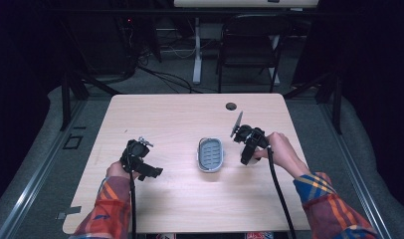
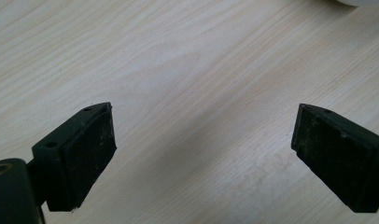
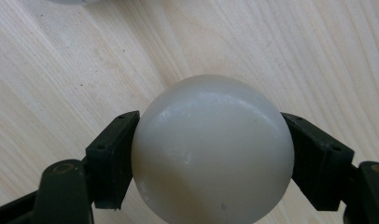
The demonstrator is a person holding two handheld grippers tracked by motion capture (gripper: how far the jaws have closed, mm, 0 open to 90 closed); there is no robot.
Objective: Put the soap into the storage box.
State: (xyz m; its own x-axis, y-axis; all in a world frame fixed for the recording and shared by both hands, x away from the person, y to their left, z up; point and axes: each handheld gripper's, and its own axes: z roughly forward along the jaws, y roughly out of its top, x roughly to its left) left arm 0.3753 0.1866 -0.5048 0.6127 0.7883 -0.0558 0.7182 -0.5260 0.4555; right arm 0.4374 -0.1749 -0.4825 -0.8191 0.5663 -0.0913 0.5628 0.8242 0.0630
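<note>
A white rounded bar of soap (image 3: 211,149) sits between the two black pads of my right gripper (image 3: 211,140), which is shut on it just above the wooden table. In the high view the right gripper (image 1: 247,157) hangs to the right of a grey oval soap dish (image 1: 210,154) at the table's middle, with the soap (image 1: 245,162) a pale spot at its tip. My left gripper (image 1: 149,172) rests low at the table's left, pointing toward the dish. Its jaws stand wide open over bare wood (image 2: 204,140), with nothing between them.
The light wooden table (image 1: 190,199) has a round cable hole (image 1: 231,106) near its far edge. A black chair (image 1: 250,47) and a white table leg (image 1: 196,50) stand beyond it on the floor. A pale rim (image 2: 360,2) shows at the left gripper view's upper right corner.
</note>
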